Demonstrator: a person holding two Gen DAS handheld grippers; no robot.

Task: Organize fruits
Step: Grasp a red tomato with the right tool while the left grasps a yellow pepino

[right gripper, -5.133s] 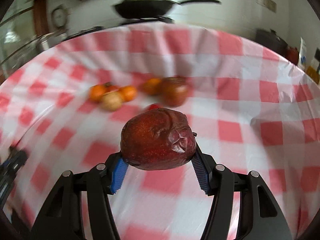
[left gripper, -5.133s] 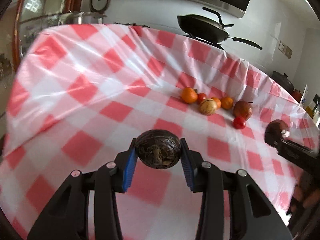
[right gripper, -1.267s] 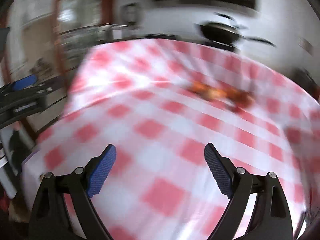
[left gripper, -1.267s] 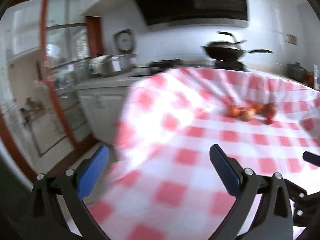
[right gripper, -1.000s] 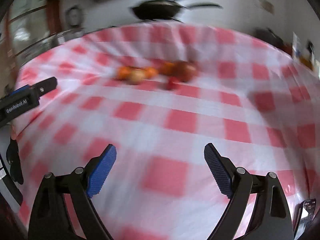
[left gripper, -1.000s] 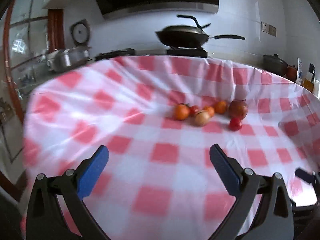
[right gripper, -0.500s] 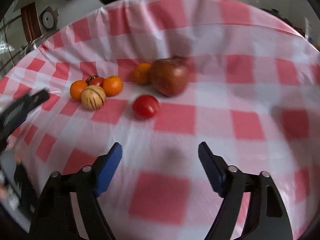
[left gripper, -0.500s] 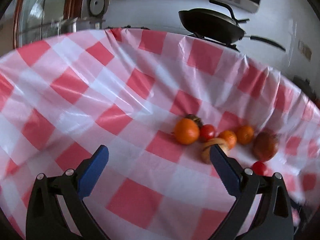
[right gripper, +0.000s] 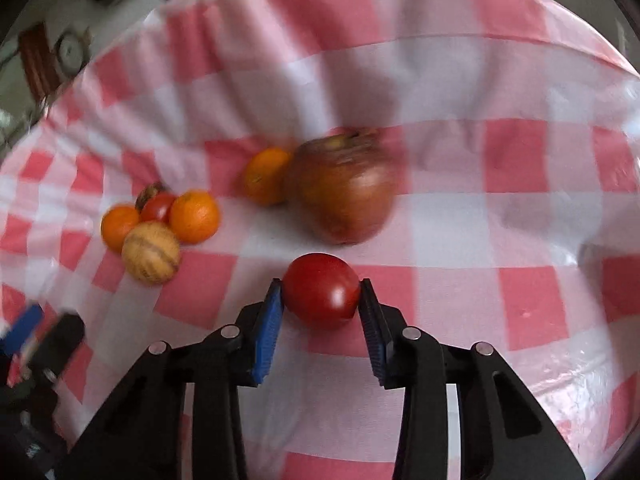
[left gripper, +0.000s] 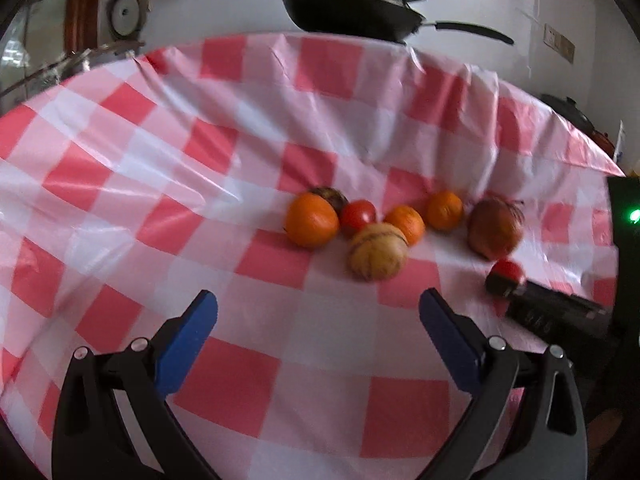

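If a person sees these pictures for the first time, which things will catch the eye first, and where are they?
First comes the red tomato, low in the centre of the right wrist view, between the blue pads of the right tool, which is closed on it. Behind it lies a big brownish-red fruit beside an orange on the checked tablecloth. In the left wrist view the left tool is open before the fruit cluster.

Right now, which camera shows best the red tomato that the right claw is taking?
The right wrist view: the tomato fills the centre, between the right claw's blue pads. In the left wrist view it is small, near the right edge, partly hidden behind that claw.
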